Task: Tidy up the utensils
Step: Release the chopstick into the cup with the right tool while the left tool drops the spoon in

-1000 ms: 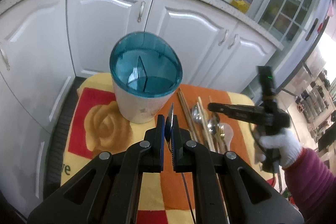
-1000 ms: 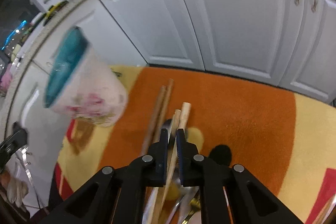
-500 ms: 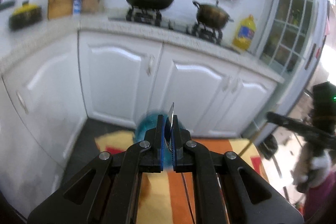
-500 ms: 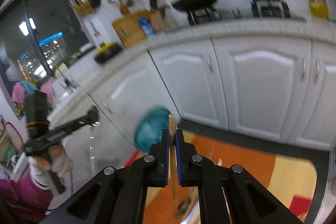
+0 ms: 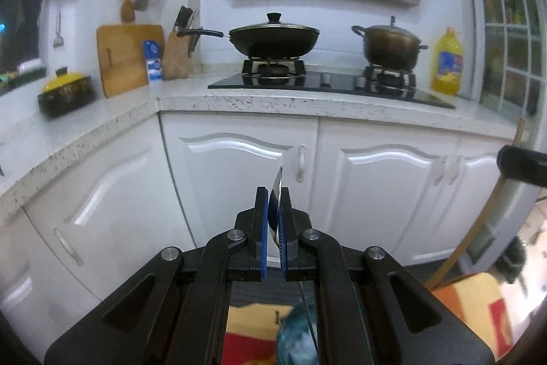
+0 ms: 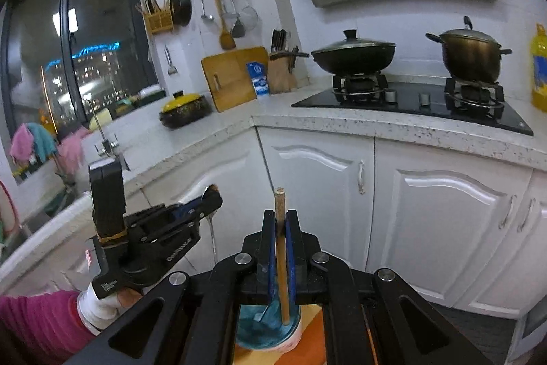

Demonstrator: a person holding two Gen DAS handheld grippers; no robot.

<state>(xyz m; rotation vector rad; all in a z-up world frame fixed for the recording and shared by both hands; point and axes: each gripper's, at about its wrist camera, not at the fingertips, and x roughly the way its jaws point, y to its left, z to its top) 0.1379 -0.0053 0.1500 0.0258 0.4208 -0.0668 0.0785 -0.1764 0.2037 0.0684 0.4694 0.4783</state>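
Observation:
My left gripper (image 5: 272, 194) is shut on a thin metal utensil (image 5: 277, 183), held upright; its handle runs down past the blue-rimmed utensil holder (image 5: 295, 341), seen low between the arms. My right gripper (image 6: 280, 218) is shut on a wooden chopstick (image 6: 282, 262), held upright, with its lower end over or inside the teal mouth of the white holder (image 6: 270, 327). The left gripper (image 6: 205, 199) also shows in the right wrist view, raised to the left with the utensil hanging from it. The chopstick (image 5: 478, 228) shows at the right edge of the left wrist view.
The holder stands on an orange, yellow and red mat (image 5: 475, 296). White cabinet doors (image 5: 239, 180) stand close behind. Above is a speckled counter (image 5: 273, 100) with a stove, a wok (image 5: 273, 40) and a pot (image 5: 389, 45).
Both grippers have lifted and tilted up from the mat to the kitchen wall. The right gripper carried the chopstick from the pile to the holder's mouth. The left still holds its utensil.

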